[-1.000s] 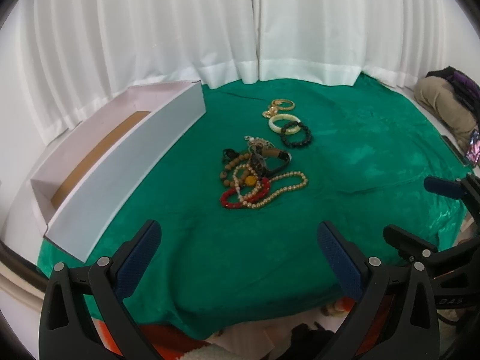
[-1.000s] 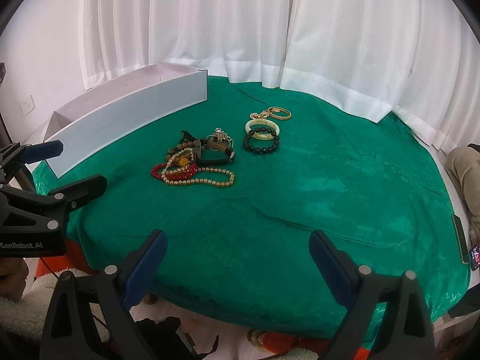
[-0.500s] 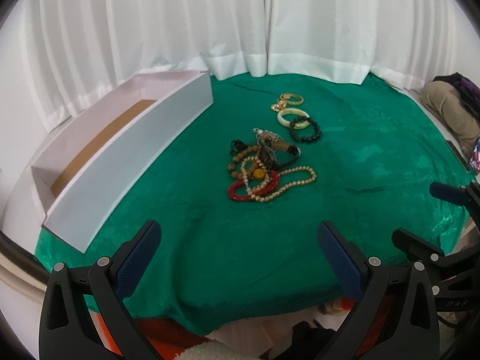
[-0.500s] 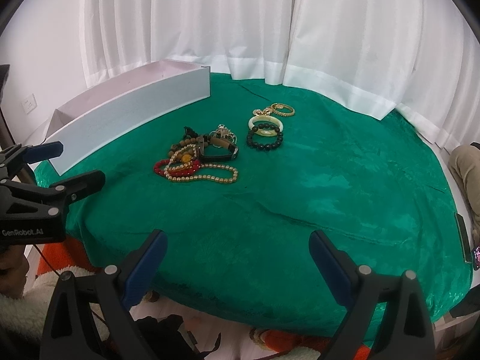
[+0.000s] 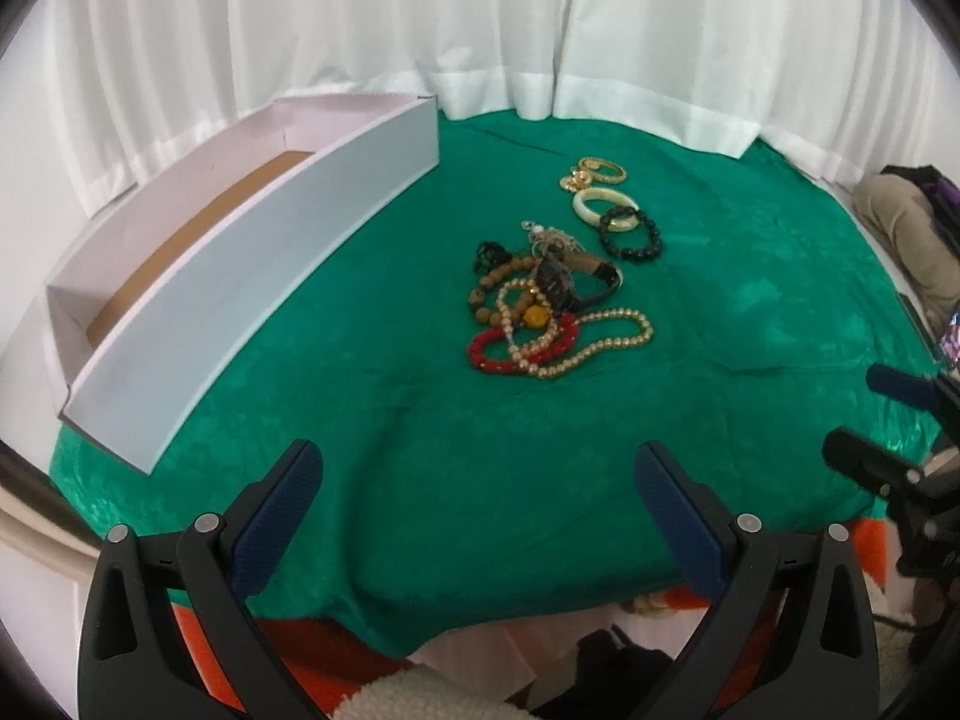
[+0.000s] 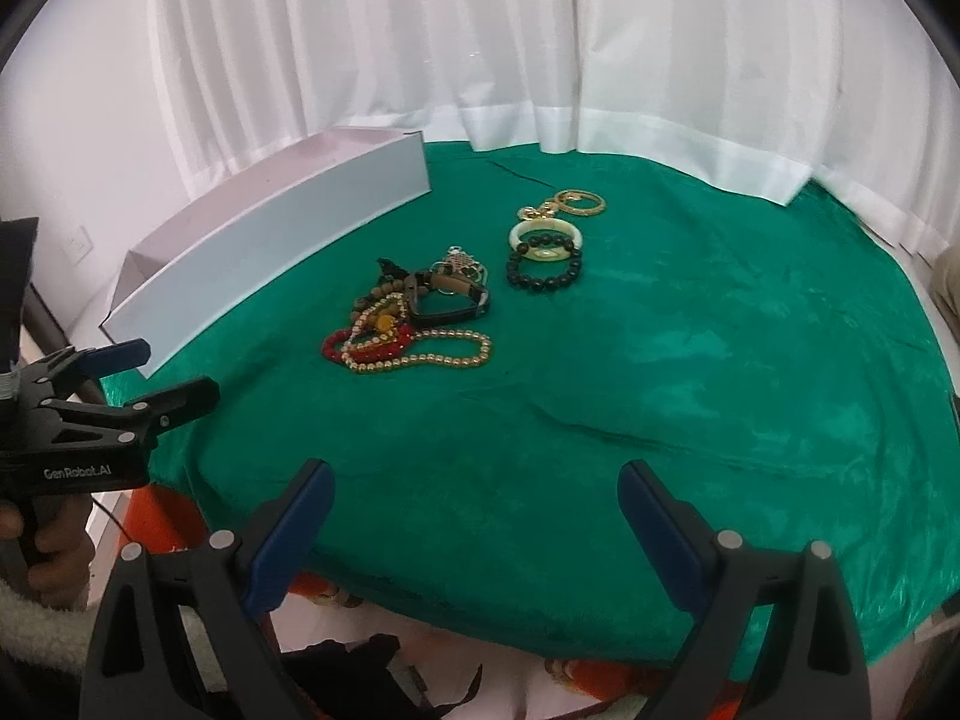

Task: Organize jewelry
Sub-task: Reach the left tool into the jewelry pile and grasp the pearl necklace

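Note:
A tangle of jewelry [image 5: 543, 306] lies mid-table on the green cloth: a red bead bracelet [image 5: 492, 354], a gold bead necklace [image 6: 444, 354], wooden beads and a black watch [image 6: 450, 300]. Behind it lie a black bead bracelet [image 5: 633, 234], a cream bangle [image 5: 600, 201] and gold rings [image 6: 579, 201]. A long white box [image 5: 240, 276] stands open at the left. My left gripper [image 5: 477, 480] is open and empty over the near table edge; it also shows in the right wrist view [image 6: 174, 375]. My right gripper [image 6: 474, 492] is open and empty, well short of the jewelry.
White curtains [image 6: 480, 42] hang behind the table. The green cloth [image 6: 690, 360] covers a round table. Clothing [image 5: 906, 228] lies at the far right off the table. Orange fabric [image 5: 198, 630] shows below the near table edge.
Both grippers have moved slightly forward and up over the table; the jewelry and box sit a little lower in view. Nothing was grasped.

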The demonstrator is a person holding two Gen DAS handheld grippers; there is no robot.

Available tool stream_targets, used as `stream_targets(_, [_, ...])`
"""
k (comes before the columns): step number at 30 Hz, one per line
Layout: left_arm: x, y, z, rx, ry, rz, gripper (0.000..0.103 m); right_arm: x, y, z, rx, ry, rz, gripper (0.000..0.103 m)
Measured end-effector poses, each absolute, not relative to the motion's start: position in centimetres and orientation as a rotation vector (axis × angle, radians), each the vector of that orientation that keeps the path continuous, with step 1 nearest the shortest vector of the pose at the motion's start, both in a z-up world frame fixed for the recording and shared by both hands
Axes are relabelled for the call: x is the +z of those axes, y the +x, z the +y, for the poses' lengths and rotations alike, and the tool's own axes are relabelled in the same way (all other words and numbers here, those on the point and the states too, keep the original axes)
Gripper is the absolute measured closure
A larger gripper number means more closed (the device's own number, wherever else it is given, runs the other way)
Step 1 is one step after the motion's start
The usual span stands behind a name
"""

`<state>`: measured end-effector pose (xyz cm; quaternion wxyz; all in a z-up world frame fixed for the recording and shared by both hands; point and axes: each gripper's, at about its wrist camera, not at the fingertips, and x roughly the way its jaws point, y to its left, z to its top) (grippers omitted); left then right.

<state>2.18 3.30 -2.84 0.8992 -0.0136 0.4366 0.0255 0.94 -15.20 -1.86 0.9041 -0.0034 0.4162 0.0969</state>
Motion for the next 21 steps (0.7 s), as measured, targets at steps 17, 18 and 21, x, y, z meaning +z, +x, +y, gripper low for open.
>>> stream_targets(17, [-10.7, 13.5, 2.9, -0.110, -0.068, 1.116, 0.047, -3.7, 0.8, -14.9, 0.216, 0.016, 0.915, 0.006])
stream_targets(18, [-11.0, 13.7, 2.7, -0.108, -0.067, 1.115, 0.047, -3.8, 0.8, -15.0, 0.214, 0.019, 0.917, 0.006])
stream_targets(21, [-10.9, 14.2, 2.4, -0.098, -0.061, 1.094, 0.060, -4.0, 0.9, -15.3, 0.210, 0.032, 0.922, 0.006])
